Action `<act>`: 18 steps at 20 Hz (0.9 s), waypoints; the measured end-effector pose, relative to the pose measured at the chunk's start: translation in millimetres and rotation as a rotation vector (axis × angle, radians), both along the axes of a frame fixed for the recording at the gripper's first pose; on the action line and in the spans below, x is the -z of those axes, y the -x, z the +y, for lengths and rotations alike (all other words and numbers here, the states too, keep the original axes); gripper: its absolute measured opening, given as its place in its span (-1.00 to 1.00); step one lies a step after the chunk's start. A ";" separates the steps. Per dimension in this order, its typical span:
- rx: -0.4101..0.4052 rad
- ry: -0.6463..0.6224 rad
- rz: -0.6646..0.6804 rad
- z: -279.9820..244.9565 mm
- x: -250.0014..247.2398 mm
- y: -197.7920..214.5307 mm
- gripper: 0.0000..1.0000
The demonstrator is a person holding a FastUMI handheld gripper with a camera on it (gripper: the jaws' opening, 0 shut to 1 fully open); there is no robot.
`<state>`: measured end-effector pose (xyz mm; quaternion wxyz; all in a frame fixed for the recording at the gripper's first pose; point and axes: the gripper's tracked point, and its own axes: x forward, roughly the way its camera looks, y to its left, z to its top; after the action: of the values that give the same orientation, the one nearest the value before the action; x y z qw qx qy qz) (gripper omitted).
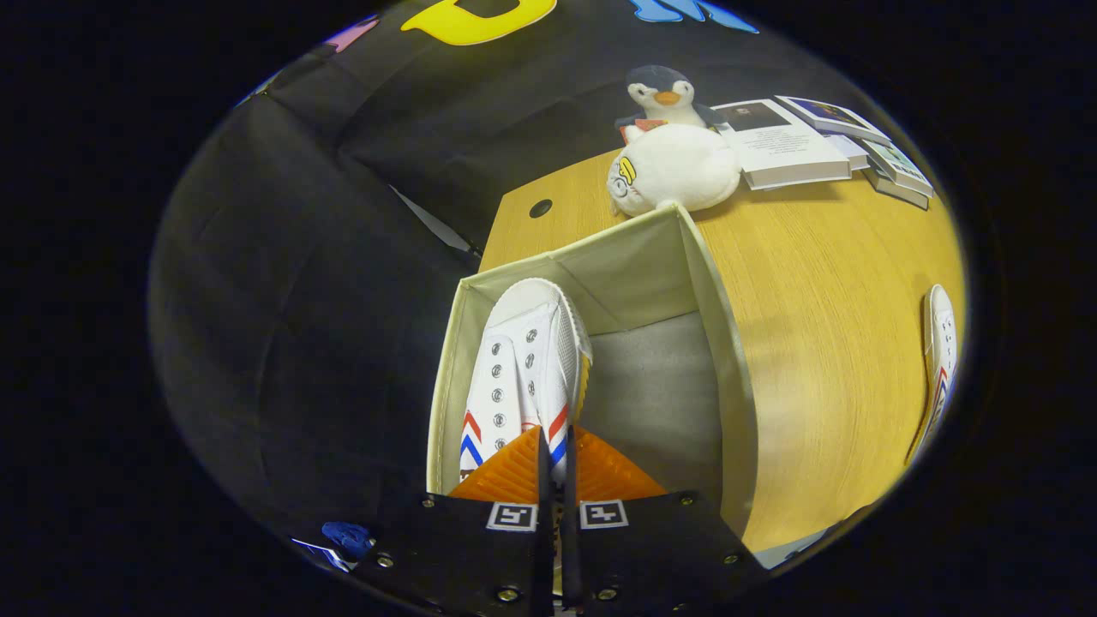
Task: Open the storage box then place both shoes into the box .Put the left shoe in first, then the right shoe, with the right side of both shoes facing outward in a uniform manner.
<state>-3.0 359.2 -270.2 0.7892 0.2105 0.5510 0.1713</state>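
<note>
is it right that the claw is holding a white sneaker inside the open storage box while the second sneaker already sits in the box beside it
Not quite. The gripper view shows the claw shut on a white sneaker inside the open storage box, but the second sneaker lies out on the wooden table, beyond the box's wall, not in the box.

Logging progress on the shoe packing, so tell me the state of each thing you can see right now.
Storage box: open, on the table.
Shoe in the box: on its side, held.
Second shoe: on the table, outside the box.
Gripper: jaws shut on the shoe in the box.
Book: lying open.
</note>
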 end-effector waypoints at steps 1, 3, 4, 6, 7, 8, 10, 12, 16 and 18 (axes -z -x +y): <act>0.003 0.008 0.007 1.2 4.3 0.7 -0.92; 0.011 0.024 0.020 2.8 14.3 0.1 -0.92; 0.013 0.028 0.028 4.7 19.0 0.9 -0.92; 0.013 0.030 0.038 8.8 23.7 1.1 -0.92; 0.011 0.033 0.038 11.7 26.7 1.4 -0.92; 0.011 0.042 0.035 11.5 28.4 0.3 -0.92; -0.015 0.004 0.022 20.4 25.8 2.1 -0.86; -0.026 -0.075 -0.009 30.3 5.6 -0.8 -0.43; -0.056 -0.066 -0.147 14.8 -30.5 -17.5 0.95; -0.064 -0.063 -0.206 2.0 -47.1 -21.3 0.95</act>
<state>18.3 361.2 -223.1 0.8287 0.1987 0.4679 0.2344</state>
